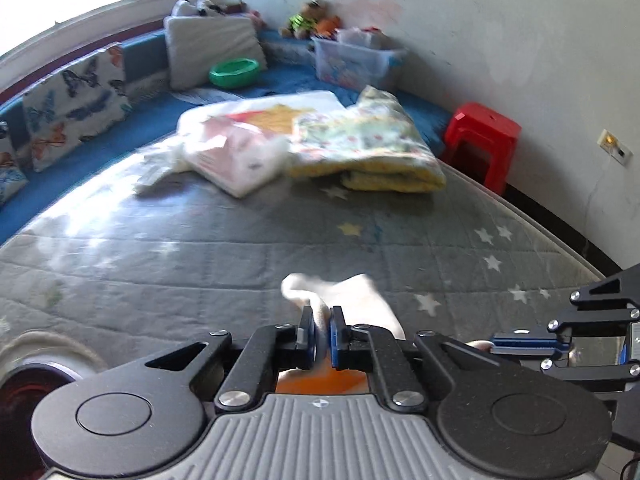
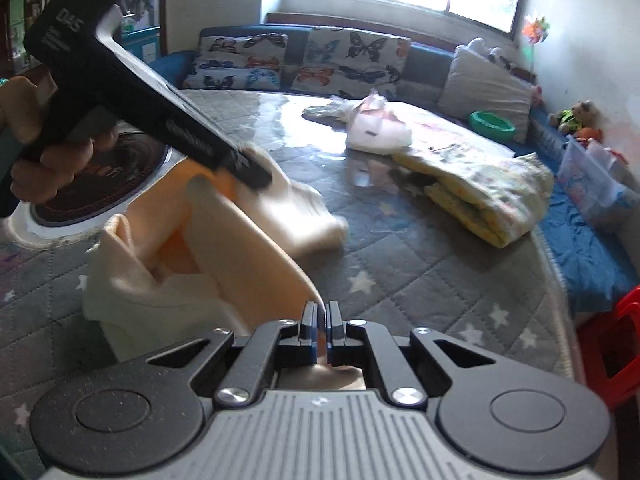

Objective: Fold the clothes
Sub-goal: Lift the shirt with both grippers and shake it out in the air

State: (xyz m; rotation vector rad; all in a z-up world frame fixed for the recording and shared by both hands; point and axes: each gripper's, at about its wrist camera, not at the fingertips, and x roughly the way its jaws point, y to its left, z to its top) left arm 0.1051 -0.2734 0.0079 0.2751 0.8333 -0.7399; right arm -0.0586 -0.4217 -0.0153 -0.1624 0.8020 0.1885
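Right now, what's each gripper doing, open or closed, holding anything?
Left gripper: closed on the cream garment.
Right gripper: closed on an edge of the same cream garment.

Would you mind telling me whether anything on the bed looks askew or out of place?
Nothing looks damaged or spilled. Beyond the cream garment, the yellow patterned blanket is folded, but the white and pink bedding beside it lies rumpled, one corner trailing over the grey star quilt.

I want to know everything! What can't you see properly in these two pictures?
- Cream garment: right wrist view, the right gripper hides its lower edge.
- Left gripper: left wrist view, it covers the pinched cloth's underside.
- Soft toys: left wrist view, blurred and small.
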